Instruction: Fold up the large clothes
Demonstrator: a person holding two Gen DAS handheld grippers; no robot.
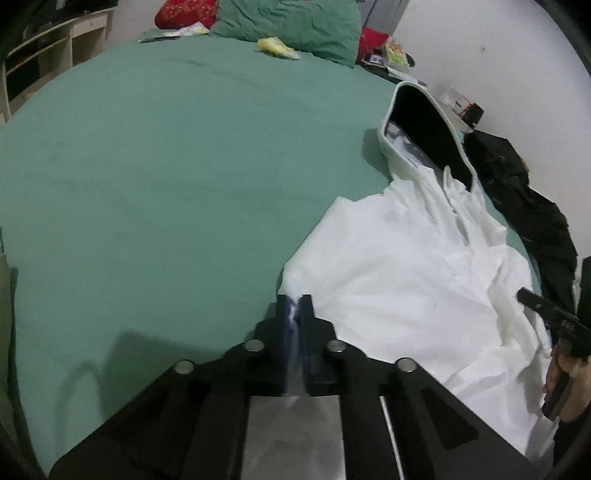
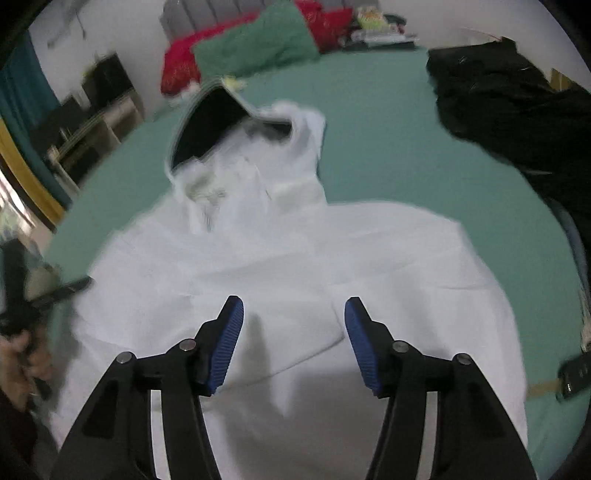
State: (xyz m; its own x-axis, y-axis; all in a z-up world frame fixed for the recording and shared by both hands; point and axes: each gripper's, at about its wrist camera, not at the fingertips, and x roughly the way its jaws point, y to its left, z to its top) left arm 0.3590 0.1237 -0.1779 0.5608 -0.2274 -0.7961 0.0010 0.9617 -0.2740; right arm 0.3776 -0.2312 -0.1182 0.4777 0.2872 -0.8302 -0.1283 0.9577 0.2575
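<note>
A white hoodie (image 1: 406,266) with a black-lined hood (image 1: 428,122) lies on a green bed sheet (image 1: 147,184). My left gripper (image 1: 294,306) is shut on the hoodie's left edge, white cloth pinched between its blue pads. In the right wrist view the hoodie (image 2: 295,258) lies spread with its hood (image 2: 210,125) at the far end. My right gripper (image 2: 293,317) is open and empty, hovering over the hoodie's lower middle. The right gripper also shows at the right edge of the left wrist view (image 1: 554,321), and the left gripper at the left edge of the right wrist view (image 2: 48,291).
A black garment (image 2: 517,110) lies on the bed by the wall, right of the hoodie. Green (image 1: 291,26) and red pillows (image 1: 181,13) sit at the bed's head. A shelf unit (image 1: 40,55) stands at the far left. A dark remote-like object (image 2: 576,373) lies at the right.
</note>
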